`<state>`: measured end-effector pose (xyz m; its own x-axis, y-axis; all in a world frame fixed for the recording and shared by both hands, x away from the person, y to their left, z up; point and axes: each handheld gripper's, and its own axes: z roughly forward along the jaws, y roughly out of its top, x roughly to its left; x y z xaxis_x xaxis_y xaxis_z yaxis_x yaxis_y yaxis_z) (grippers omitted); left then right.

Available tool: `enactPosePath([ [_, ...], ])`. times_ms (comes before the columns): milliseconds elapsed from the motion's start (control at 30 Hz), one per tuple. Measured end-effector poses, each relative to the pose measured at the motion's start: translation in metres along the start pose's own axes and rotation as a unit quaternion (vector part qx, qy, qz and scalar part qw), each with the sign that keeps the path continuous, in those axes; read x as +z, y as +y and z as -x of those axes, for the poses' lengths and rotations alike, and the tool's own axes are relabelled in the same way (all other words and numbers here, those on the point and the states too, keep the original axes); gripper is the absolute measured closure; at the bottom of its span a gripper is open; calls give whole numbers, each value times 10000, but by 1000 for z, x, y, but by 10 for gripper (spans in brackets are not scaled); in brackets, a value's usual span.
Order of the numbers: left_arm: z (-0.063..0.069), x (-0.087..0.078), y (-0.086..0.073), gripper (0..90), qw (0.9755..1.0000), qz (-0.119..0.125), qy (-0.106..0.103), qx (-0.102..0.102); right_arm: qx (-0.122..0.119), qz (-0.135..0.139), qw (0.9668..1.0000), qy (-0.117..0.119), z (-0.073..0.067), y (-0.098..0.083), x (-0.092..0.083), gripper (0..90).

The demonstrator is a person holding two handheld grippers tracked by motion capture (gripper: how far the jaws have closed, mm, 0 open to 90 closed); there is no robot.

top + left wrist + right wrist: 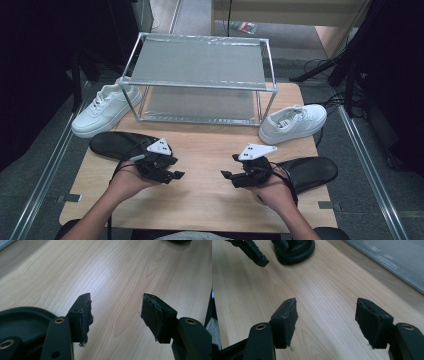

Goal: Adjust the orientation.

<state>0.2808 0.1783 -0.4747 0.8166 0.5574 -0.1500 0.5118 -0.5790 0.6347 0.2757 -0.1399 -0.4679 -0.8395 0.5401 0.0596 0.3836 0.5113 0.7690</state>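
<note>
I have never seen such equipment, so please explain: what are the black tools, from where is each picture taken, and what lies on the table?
A person holds a hand tool in each hand: the left gripper and the right gripper. One camera looks down from above; the other two ride on the tools and look along their fingers. Both stand open and hold nothing. On the wooden table stand a metal shoe rack, two white sneakers and two black insoles.

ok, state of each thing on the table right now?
left gripper: open, empty
right gripper: open, empty
left white shoe: upright, beside rack
right white shoe: upright, beside rack
left black insole: flat on table
right black insole: flat on table
rack: upright, both shelves bare
</note>
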Motion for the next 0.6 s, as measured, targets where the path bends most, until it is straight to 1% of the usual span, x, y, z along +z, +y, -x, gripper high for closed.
enactPosePath([
  [100, -2, -4, 0, 404, 9999, 37, 39, -85, 128, -105, 9999, 45, 7, 0, 7, 349],
  [133, -2, -6, -1, 406, 9999, 49, 54, -114, 213, -139, 9997, 70, 9, 0, 9, 350],
  [200, -4, -10, -3, 416, 9999, 53, 51, -152, 329, -133, 9992, 201, 14, 2, 13, 362],
  [233, -4, -13, -4, 418, 9998, 46, 85, -163, 348, -107, 9990, 269, 15, 3, 14, 367],
  [300, -5, -17, -7, 408, 9996, 30, 174, -204, 253, -75, 9991, 331, 15, 6, 15, 372],
  [367, -6, -21, -10, 403, 9994, 29, 257, -242, 145, -75, 9993, 324, 15, 8, 17, 371],
  [467, -8, -27, -15, 405, 9988, 66, 320, -365, 74, -84, 9994, 337, 14, 10, 20, 369],
  [600, -11, -32, -22, 414, 9983, 0, 408, -423, -32, -91, 9991, 414, 13, 15, 25, 368],
])
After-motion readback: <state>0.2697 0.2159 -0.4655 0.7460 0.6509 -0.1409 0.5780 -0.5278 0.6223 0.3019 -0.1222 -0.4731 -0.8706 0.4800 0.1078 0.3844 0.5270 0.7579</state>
